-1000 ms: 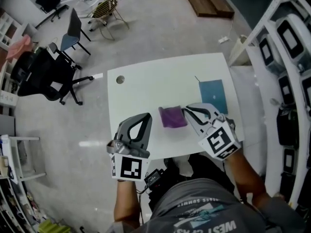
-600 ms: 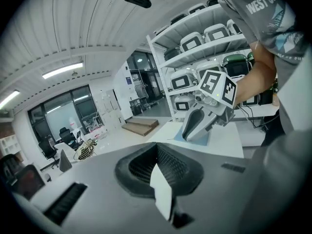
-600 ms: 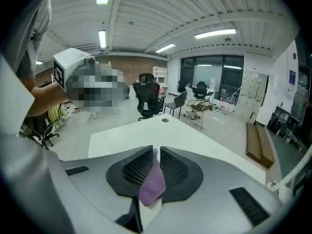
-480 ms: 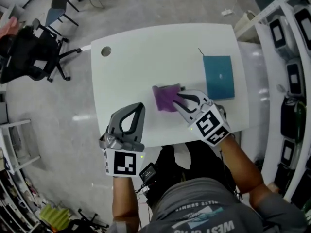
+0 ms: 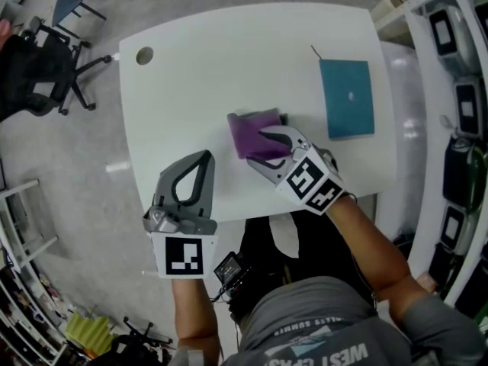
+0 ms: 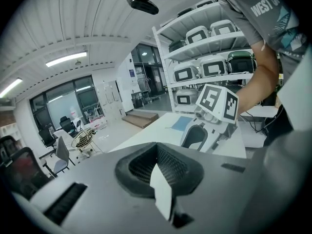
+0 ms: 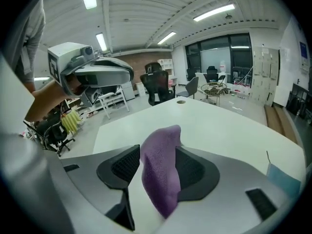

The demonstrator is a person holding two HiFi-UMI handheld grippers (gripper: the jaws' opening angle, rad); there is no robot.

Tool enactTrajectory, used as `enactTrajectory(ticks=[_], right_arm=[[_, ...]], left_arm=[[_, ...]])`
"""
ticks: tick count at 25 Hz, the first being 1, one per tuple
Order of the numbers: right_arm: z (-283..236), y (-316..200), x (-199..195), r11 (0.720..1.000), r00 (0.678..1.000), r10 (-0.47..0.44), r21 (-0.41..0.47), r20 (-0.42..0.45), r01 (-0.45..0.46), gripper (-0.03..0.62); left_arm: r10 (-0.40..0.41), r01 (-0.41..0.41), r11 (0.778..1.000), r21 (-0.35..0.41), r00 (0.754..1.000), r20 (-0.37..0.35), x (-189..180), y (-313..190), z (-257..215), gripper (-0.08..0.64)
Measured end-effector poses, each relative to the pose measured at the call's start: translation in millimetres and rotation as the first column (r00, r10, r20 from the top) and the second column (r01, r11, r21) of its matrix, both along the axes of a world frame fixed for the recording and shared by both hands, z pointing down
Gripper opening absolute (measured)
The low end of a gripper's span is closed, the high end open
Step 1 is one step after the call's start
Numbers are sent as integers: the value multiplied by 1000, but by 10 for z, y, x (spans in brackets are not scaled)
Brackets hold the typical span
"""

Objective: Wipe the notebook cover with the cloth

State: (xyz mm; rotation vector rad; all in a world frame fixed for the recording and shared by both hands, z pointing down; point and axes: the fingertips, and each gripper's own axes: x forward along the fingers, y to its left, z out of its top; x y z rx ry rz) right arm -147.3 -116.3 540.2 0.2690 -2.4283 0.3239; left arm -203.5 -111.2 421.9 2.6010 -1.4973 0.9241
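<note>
A teal notebook (image 5: 348,97) lies flat at the table's right side, also seen in the right gripper view (image 7: 285,179). A purple cloth (image 5: 248,132) lies mid-table, left of it. My right gripper (image 5: 257,147) reaches over the cloth from the front. Its jaws are opening, and a raised fold of the cloth (image 7: 160,172) stands between them. The left pad shows a gap to the fold. My left gripper (image 5: 203,156) hovers at the table's front edge, left of the cloth, its jaws together with nothing in them.
The white table (image 5: 198,59) has a round cable hole (image 5: 144,55) at its far left corner. A thin dark strand (image 5: 314,52) sticks out from the notebook's far corner. Shelving with cases (image 5: 457,90) runs along the right. An office chair (image 5: 30,59) stands to the left.
My right gripper has moved left from beside the cloth to over it, and its jaws have spread around the cloth. The left gripper stays near the front edge.
</note>
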Motion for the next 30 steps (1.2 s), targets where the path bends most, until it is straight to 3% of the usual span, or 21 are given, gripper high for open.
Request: enactTrajectory(ticks=[11, 18, 30], right_arm=[[504, 9, -21, 999, 994, -48, 10, -97, 49, 240], [623, -54, 2, 999, 993, -24, 24, -113, 27, 92], [304, -155, 133, 997, 997, 42, 62, -65, -38, 67]], left_arm=[[-9, 9, 1000, -22, 1000, -14, 98, 44, 188, 3], [-3, 3, 1000, -19, 1000, -17, 106, 5, 199, 3], [31, -31, 999, -23, 1000, -3, 181, -103, 103, 3]])
